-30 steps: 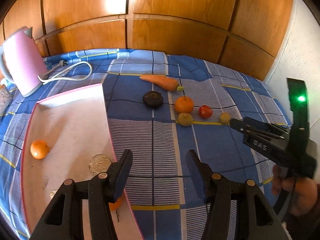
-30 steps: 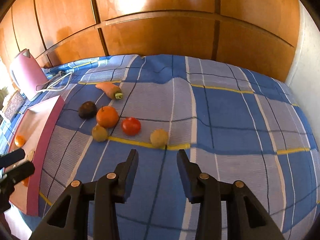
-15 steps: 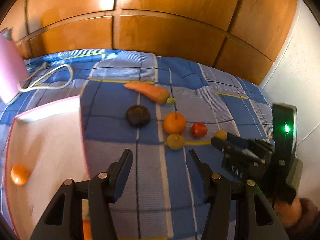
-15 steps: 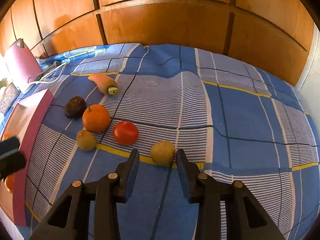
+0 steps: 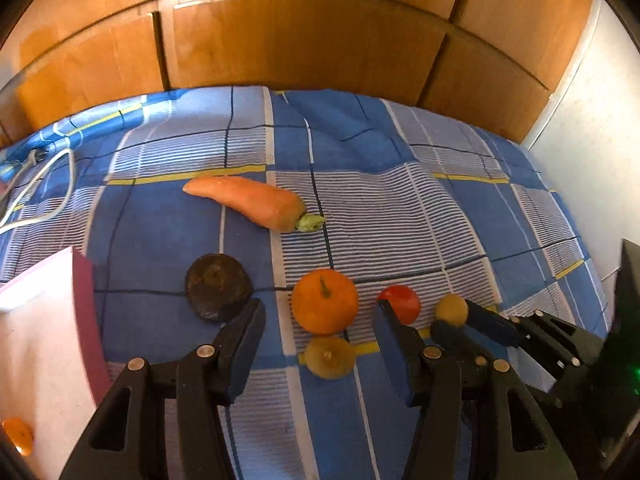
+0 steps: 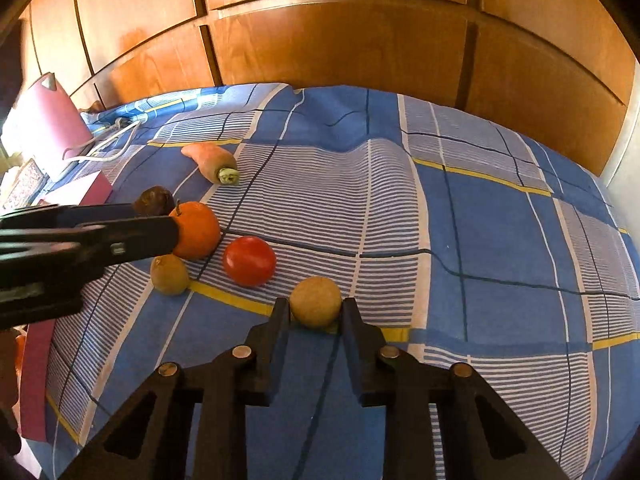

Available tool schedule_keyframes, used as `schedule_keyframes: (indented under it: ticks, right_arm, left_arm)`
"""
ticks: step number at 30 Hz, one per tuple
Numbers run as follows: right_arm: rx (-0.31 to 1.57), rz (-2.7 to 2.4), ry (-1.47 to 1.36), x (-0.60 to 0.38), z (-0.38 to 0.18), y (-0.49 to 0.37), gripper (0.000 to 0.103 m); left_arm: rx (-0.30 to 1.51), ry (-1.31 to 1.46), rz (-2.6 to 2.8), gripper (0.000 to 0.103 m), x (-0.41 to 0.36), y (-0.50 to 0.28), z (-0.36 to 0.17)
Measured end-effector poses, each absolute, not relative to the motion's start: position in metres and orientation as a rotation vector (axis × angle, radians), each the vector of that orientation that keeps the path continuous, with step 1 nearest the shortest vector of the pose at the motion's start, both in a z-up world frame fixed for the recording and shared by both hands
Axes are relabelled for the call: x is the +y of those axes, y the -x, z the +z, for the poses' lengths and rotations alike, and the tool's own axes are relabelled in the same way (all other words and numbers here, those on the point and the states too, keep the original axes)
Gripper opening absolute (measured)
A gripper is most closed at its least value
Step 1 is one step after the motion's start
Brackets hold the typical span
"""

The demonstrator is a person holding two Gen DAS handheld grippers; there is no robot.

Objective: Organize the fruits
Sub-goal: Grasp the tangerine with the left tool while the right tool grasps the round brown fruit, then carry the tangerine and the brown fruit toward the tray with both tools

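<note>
Several fruits lie on the blue checked cloth (image 5: 360, 208). My left gripper (image 5: 320, 312) is open, its tips on either side of the big orange (image 5: 325, 301), above a small brown-green fruit (image 5: 329, 357). A red tomato (image 5: 400, 302), a dark round fruit (image 5: 218, 287) and a carrot (image 5: 250, 202) lie around. My right gripper (image 6: 315, 309) has its fingers around a small yellow-tan fruit (image 6: 316, 300), close on both sides; it also shows in the left wrist view (image 5: 451, 309). The pink tray (image 5: 44, 340) holds a small orange (image 5: 18, 436).
A pink kettle (image 6: 52, 120) with a white cord (image 6: 108, 144) stands at the far left. Wooden panels (image 6: 340, 40) rise behind the table. A white wall (image 5: 600, 120) is on the right. The left gripper crosses the right wrist view (image 6: 80, 236).
Both grippers moved forward toward the fruits. The left now brackets the big orange; the right has closed in around the yellow-tan fruit.
</note>
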State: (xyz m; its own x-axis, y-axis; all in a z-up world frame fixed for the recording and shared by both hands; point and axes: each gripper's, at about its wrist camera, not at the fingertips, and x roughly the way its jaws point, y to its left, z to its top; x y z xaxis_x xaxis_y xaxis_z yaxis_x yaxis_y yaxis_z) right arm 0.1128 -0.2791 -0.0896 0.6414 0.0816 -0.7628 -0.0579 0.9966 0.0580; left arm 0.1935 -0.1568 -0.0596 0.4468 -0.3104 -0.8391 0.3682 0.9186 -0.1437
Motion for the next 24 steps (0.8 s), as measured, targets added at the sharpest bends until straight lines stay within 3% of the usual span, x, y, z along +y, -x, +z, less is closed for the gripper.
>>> schedule_keyframes:
  ticks: [3, 5, 24]
  right_arm:
    - [0.868, 0.078, -0.031, -0.279, -0.09, -0.114, 0.026]
    - [0.866, 0.073, -0.026, -0.277, -0.09, -0.114, 0.026]
    - [0.826, 0.087, 0.007, -0.26, -0.069, -0.1, 0.025]
  left_arm:
    - [1.045, -0.057, -0.414, 0.056, -0.159, -0.2, -0.068]
    - [1.067, -0.024, -0.418, 0.039, -0.158, -0.205, -0.075]
    - [0.903, 0.032, -0.322, 0.038, -0.119, -0.141, -0.03]
